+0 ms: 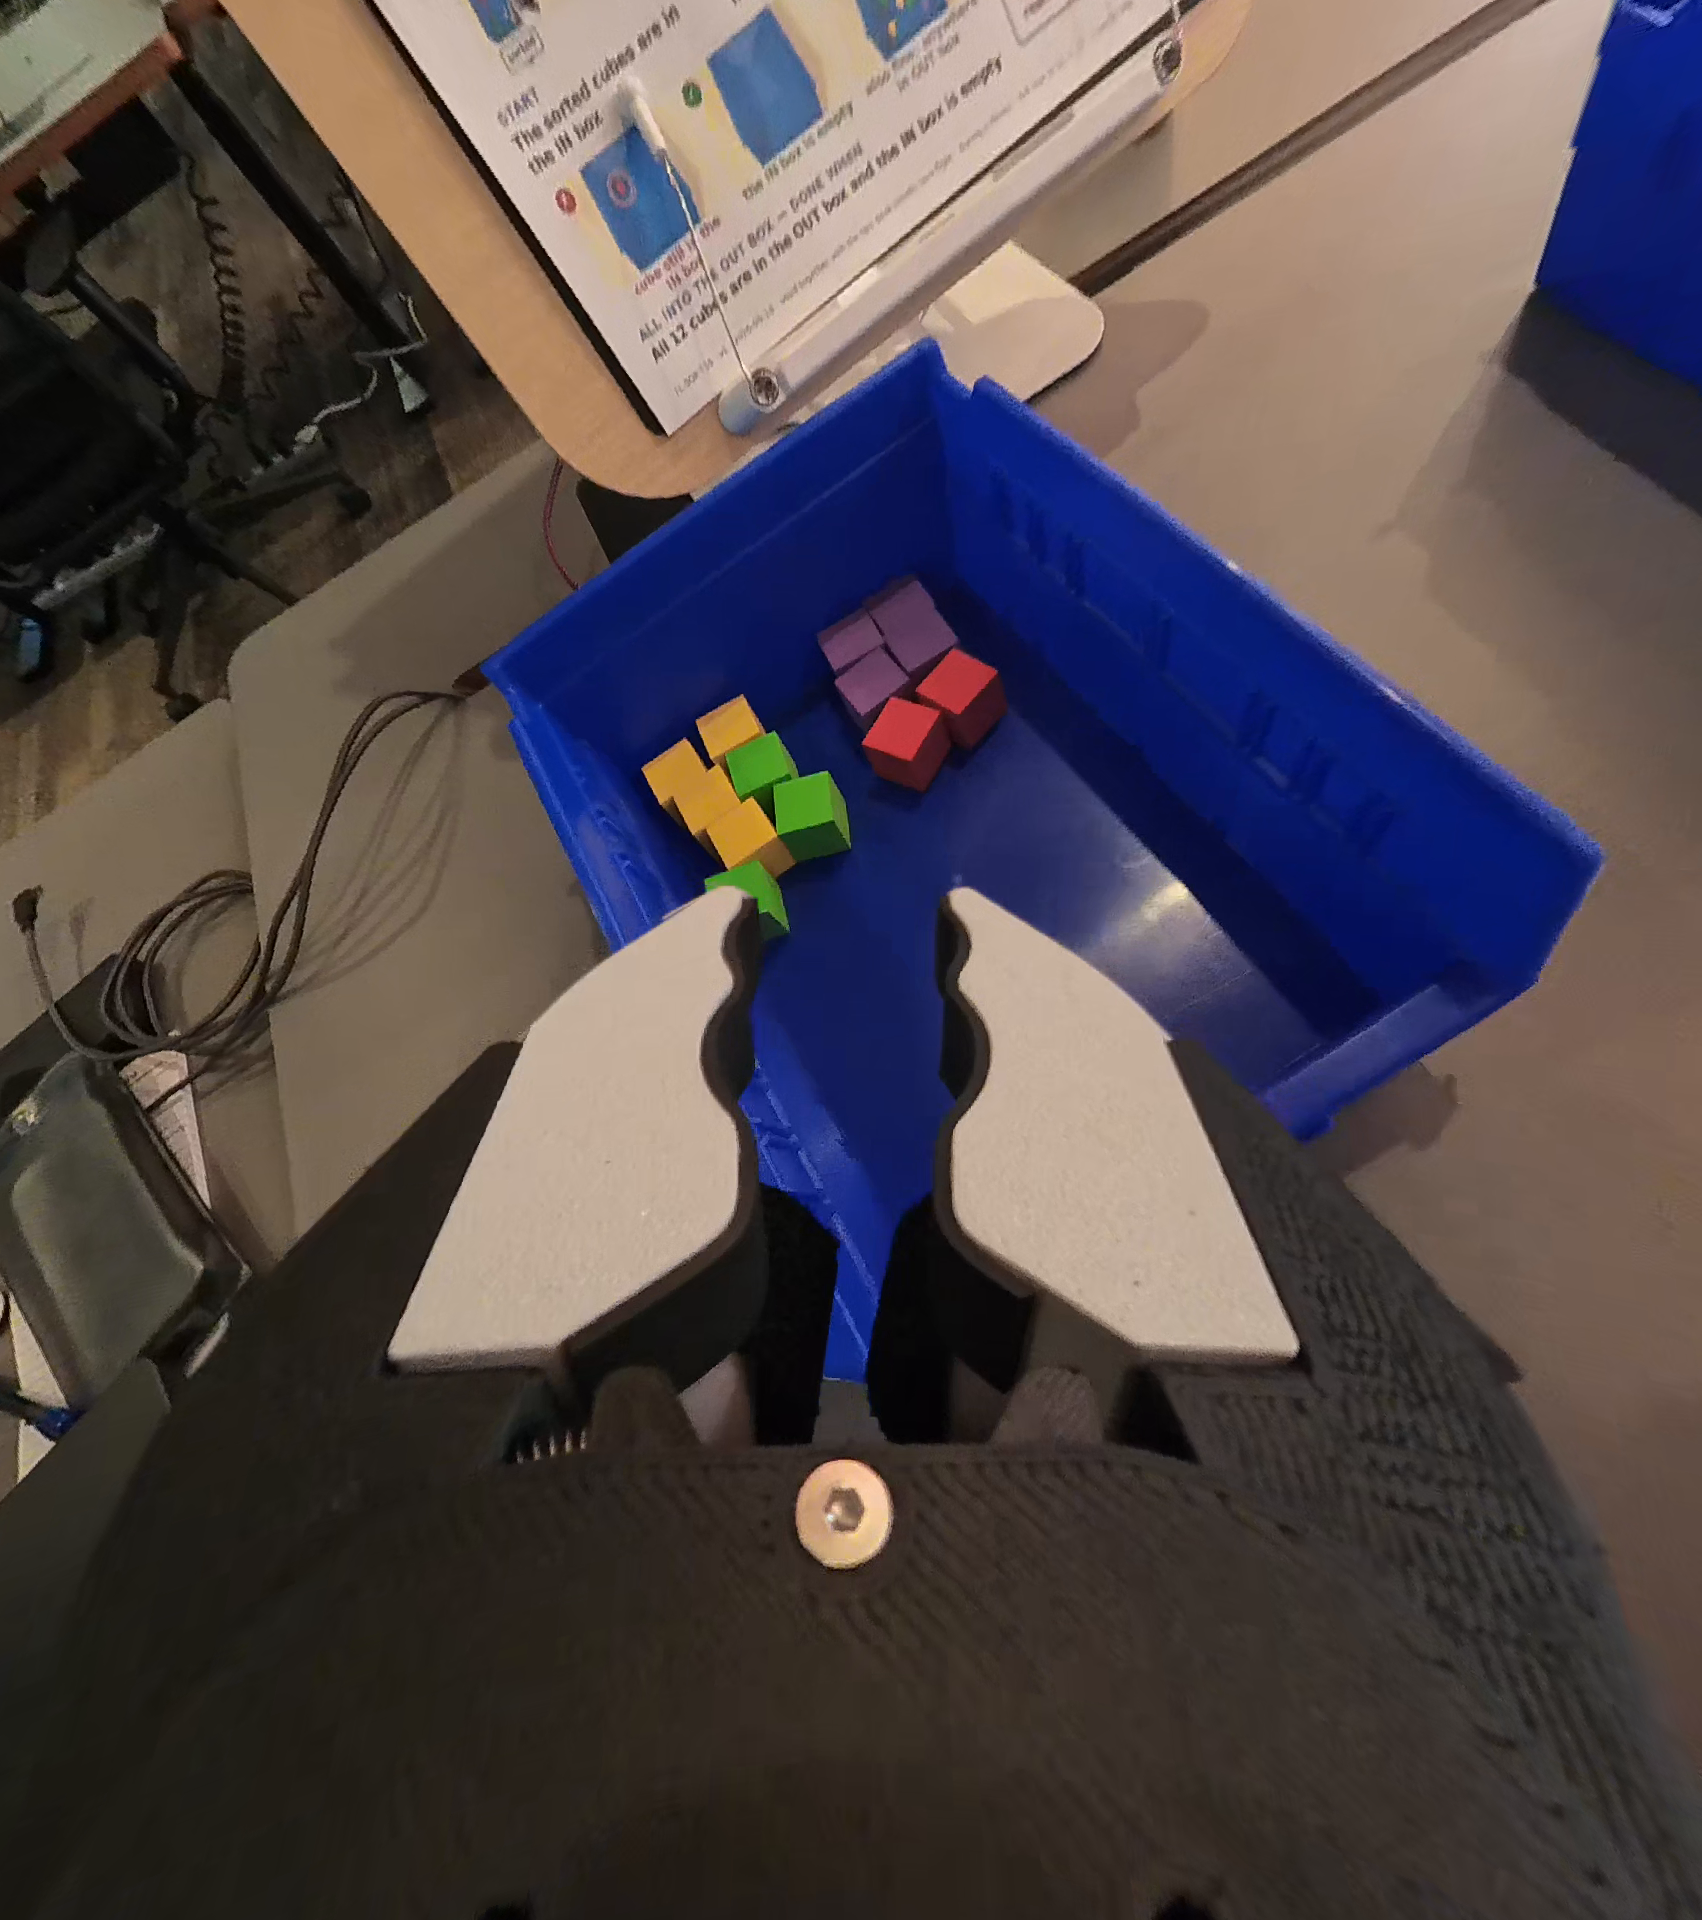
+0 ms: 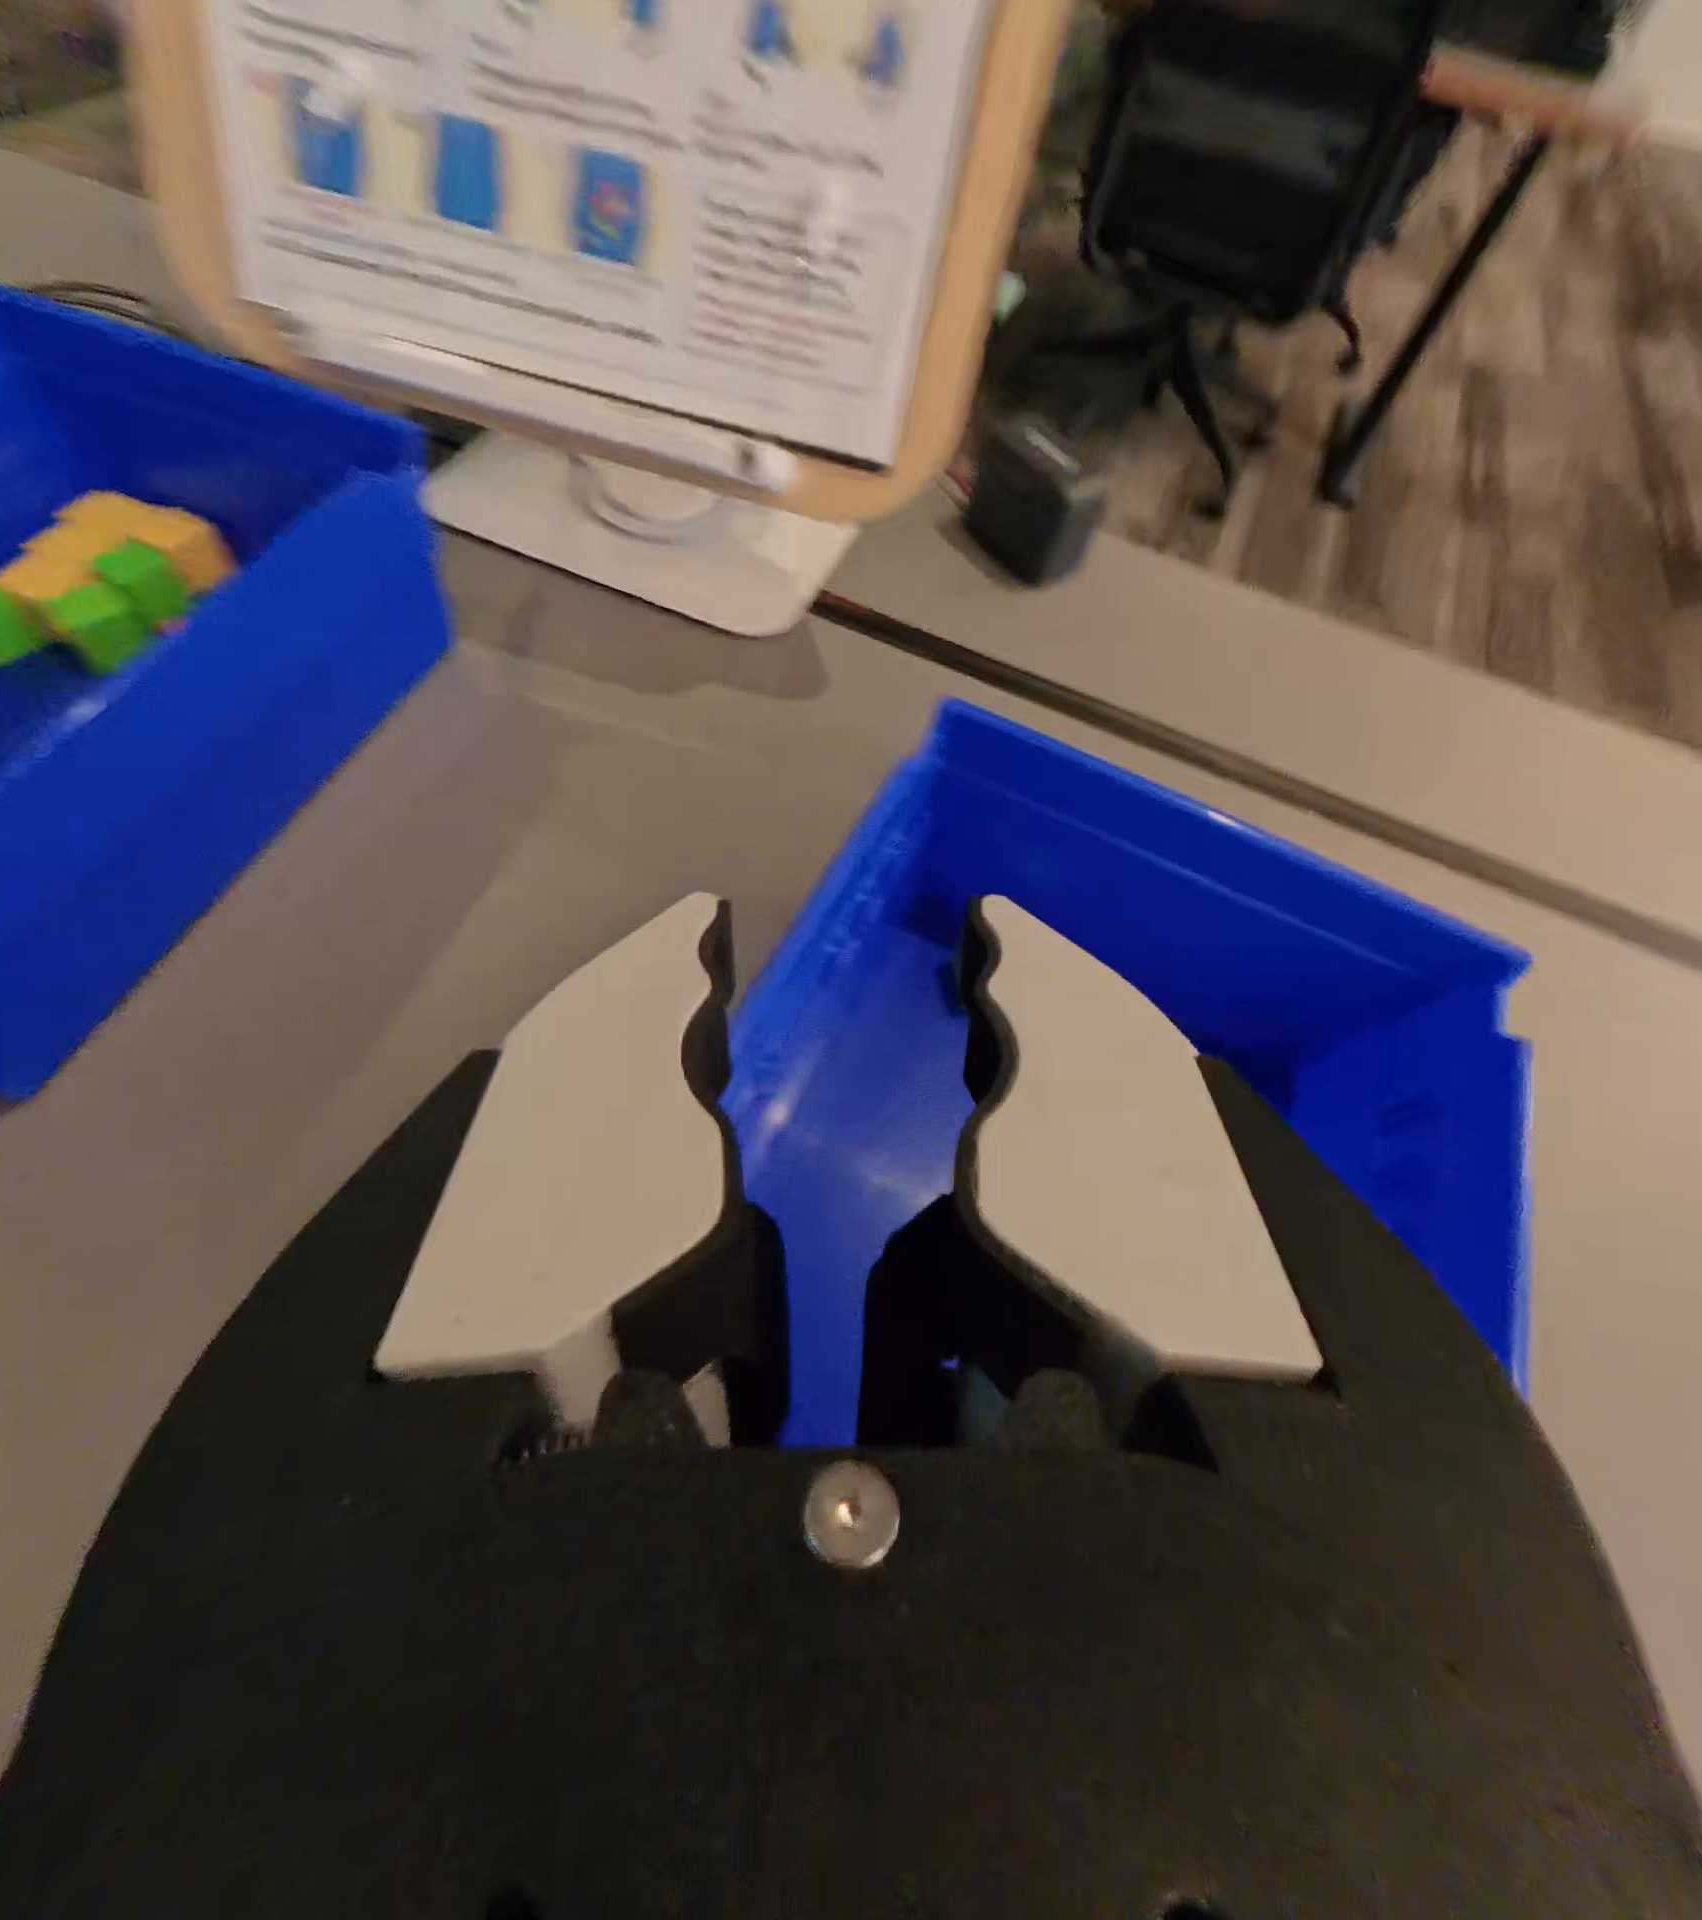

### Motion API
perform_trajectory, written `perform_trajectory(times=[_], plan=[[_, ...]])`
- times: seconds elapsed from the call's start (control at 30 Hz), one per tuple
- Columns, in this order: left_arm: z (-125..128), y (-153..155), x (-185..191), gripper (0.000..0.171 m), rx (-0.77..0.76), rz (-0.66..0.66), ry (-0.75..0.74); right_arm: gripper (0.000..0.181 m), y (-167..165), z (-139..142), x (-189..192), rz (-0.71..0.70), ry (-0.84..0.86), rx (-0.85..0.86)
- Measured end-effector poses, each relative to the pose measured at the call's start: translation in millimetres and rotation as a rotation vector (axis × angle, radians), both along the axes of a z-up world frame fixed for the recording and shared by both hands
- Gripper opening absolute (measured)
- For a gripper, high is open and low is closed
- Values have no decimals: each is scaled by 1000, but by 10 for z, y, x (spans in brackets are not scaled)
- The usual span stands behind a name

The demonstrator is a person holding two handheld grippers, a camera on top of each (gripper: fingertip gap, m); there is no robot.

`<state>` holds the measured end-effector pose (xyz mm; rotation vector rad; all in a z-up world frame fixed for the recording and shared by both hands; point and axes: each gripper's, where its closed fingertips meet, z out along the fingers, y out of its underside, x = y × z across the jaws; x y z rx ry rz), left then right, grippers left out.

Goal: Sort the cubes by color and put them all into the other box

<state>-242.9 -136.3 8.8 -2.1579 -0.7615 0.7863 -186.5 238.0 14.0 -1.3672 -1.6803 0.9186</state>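
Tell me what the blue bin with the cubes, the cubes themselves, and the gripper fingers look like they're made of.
Blue bin: looks like moulded plastic, semi-glossy, with light glare on its floor and ribbed walls.
Cubes, such as the red cube: probably painted wood, matte with crisp edges; could be plastic.
Left gripper fingers: flat matte grey faces on black, layered-textured bodies, likely 3D-printed plastic.

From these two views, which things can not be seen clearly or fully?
- Third green cube, left wrist view: partly hidden behind a fingertip of the open left gripper.
- Near floor of the second blue bin, right wrist view: covered by the open right gripper; contents there unknown.
- Cubes in the first blue bin, right wrist view: motion-blurred; only green and yellow show, the rest cut off by the left edge.
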Motion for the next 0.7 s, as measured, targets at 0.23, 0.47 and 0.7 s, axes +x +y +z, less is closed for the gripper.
perform_trajectory(times=[0.23, 0.47, 0.7], plan=[[-219, 150, -203, 40, -292, -266, 33, 43, -1091, 259, 450, 304, 158, 116], [-690, 274, -583, 44, -795, -728, -41, 42, -1402, 164, 497, 418, 137, 61], [-1089, 363, -975, 49, -946, -898, -184, 41, -1430, 111, 506, 418, 123, 67]])
